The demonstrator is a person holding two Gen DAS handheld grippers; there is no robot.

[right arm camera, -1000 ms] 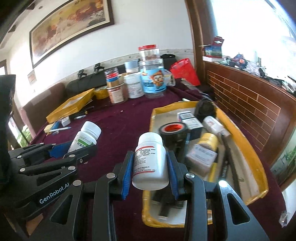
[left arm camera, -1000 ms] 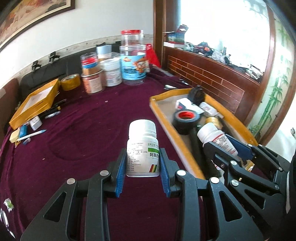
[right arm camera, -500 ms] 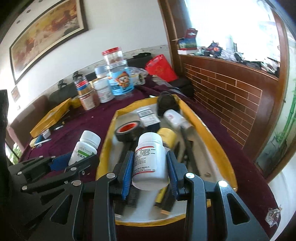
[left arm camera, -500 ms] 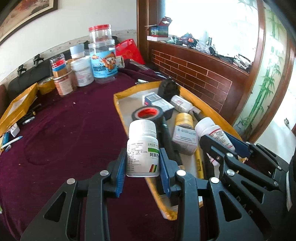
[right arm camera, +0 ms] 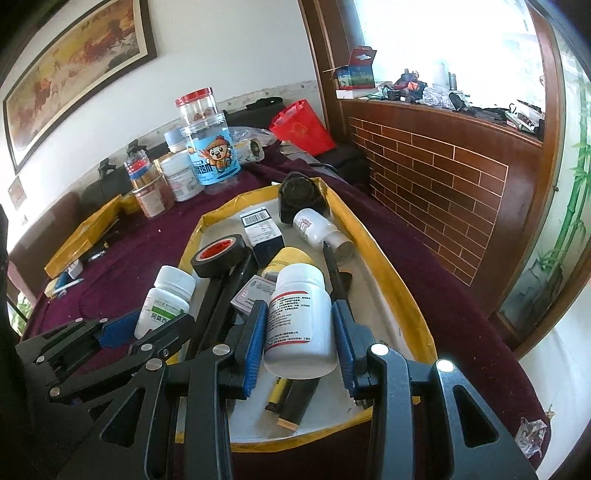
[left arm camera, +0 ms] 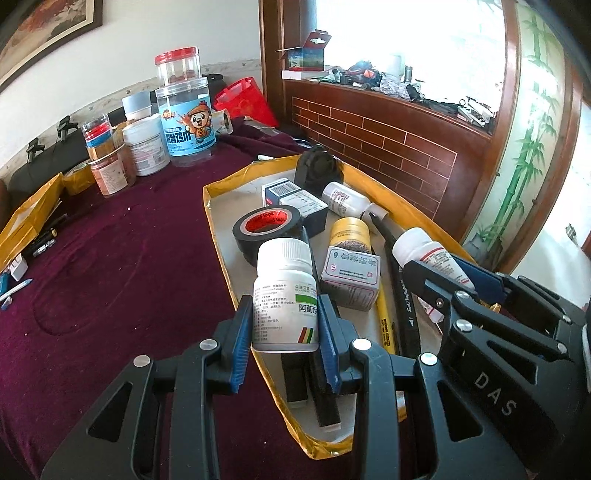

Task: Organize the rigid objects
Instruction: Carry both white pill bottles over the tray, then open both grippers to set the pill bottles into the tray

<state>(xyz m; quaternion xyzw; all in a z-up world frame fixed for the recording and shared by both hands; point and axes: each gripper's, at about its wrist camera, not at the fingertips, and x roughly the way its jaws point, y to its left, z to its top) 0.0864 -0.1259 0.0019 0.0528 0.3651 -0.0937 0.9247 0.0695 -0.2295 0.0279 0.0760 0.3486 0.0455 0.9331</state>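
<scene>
Two tongs each squeezed a white bottle, caps up: left tongs held the green-label bottle, right tongs the red-label bottle. Only the right view showed the crumpled wrapper on the counter.

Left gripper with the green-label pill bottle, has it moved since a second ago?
Yes. The left gripper, clamping the green-label pill bottle, has carried it from over the purple cloth across to the yellow-rimmed tray.

A red bag sits at the far end of the table. A big painting hangs on the white wall. A brick panel runs under the bright window, with a small box on the sill.
</scene>
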